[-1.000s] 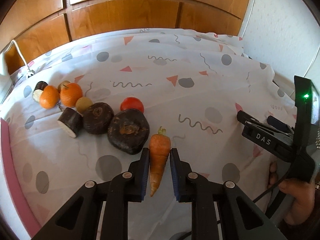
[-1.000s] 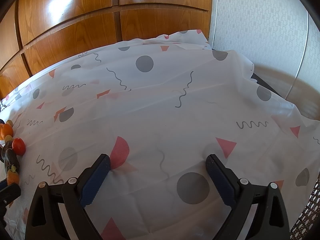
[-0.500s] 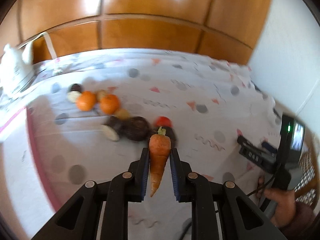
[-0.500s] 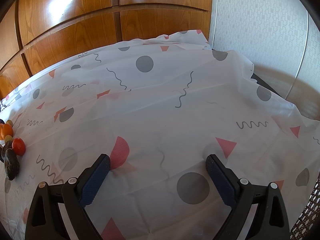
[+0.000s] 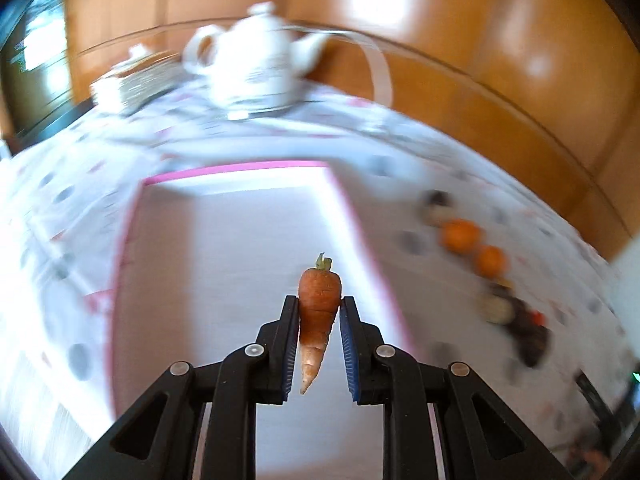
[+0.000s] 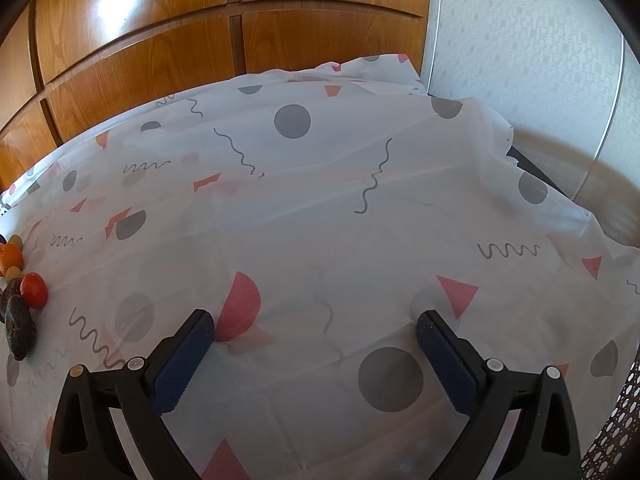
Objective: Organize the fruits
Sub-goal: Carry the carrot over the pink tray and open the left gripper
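Note:
My left gripper (image 5: pixel 319 305) is shut on an orange carrot (image 5: pixel 318 312), held with its green stub pointing away, above a white board with a pink rim (image 5: pixel 240 167). The remaining produce lies blurred to the right on the cloth: two oranges (image 5: pixel 460 235), dark round pieces (image 5: pixel 528 336) and a red tomato (image 5: pixel 538 317). In the right wrist view my right gripper (image 6: pixel 316 326) stands open and empty over the patterned cloth; the tomato (image 6: pixel 34 289), an orange (image 6: pixel 10 258) and dark pieces (image 6: pixel 18 330) sit at the far left edge.
A white teapot (image 5: pixel 256 68) and stacked white dishes (image 5: pixel 132 80) stand behind the board. Wooden cabinet panels (image 6: pixel 160 40) run behind the table. The patterned tablecloth (image 6: pixel 320 200) drapes over the far right corner beside a pale wall (image 6: pixel 520 32).
My left gripper lifted the carrot off the cloth and swung left, from beside the dark pieces to above the pink-rimmed board. The carrot has gone from the right wrist view. The right gripper stayed put.

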